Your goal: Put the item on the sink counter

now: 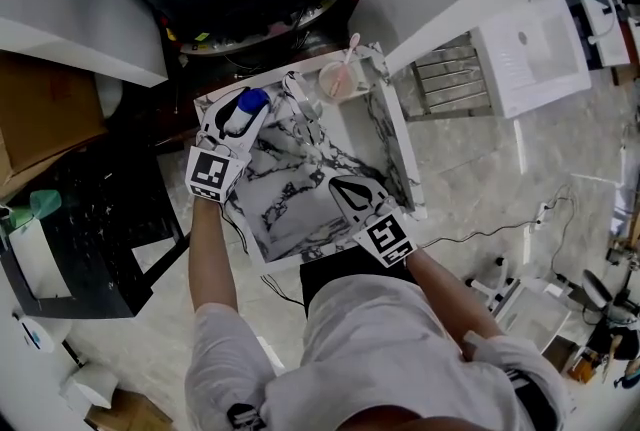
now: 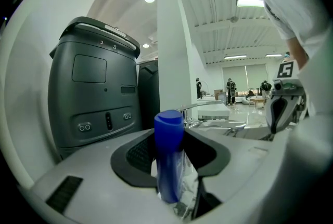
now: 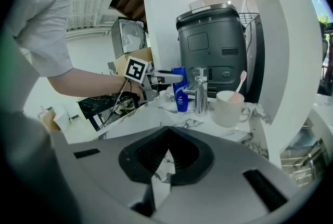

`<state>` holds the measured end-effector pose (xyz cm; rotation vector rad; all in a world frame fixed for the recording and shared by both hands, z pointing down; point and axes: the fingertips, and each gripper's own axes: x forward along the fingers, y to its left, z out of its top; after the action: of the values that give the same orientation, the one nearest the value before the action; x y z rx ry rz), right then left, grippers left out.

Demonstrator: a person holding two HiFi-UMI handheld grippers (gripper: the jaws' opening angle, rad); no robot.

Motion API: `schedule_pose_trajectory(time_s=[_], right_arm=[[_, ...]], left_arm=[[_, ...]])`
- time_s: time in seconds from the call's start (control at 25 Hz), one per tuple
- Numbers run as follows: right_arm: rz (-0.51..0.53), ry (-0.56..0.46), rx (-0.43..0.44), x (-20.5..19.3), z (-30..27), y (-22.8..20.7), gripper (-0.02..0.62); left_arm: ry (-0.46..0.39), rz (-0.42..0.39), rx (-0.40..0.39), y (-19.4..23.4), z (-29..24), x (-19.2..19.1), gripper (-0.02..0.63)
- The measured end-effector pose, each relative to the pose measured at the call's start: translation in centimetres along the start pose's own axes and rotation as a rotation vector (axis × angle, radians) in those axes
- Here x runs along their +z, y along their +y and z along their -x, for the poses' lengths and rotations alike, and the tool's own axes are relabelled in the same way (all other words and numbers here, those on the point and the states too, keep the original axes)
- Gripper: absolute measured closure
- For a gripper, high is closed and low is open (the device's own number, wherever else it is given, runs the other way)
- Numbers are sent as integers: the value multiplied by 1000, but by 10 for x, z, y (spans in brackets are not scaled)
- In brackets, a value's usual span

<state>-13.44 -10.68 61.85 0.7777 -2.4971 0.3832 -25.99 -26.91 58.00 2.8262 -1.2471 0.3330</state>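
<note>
A blue bottle [image 1: 252,100] with a blue cap stands upright at the back left of the marble sink counter [image 1: 290,214], just left of the chrome faucet [image 1: 300,124]. My left gripper [image 1: 243,111] is shut on it. In the left gripper view the bottle [image 2: 169,155] fills the gap between the jaws. The right gripper view shows the bottle [image 3: 180,94] with its base on or just over the counter and the left gripper [image 3: 165,78] around its upper part. My right gripper [image 1: 350,191] hovers over the counter's front, shut and empty [image 3: 165,158].
A white mug [image 1: 337,79] with a pink toothbrush [image 3: 240,82] stands right of the faucet [image 3: 201,92]. A dark grey machine [image 3: 210,46] rises behind the counter. A white pillar [image 2: 174,51] stands at the back right. A black cart [image 1: 90,239] sits to the left.
</note>
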Motion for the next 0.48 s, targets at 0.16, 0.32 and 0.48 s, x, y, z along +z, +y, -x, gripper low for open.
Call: schedule_pose_trajectory(time_s=[0.16,0.32,0.48], right_arm=[[-1,-2,2,3,0,2,591],[5,-1,8,4,0,7,591],[6,-5,10,7,4,12,591]], left_arm=[[2,16,13,2,2,1,437],[3,56,1,1,1,0,436],[18,65,-4,1,2,1,428]])
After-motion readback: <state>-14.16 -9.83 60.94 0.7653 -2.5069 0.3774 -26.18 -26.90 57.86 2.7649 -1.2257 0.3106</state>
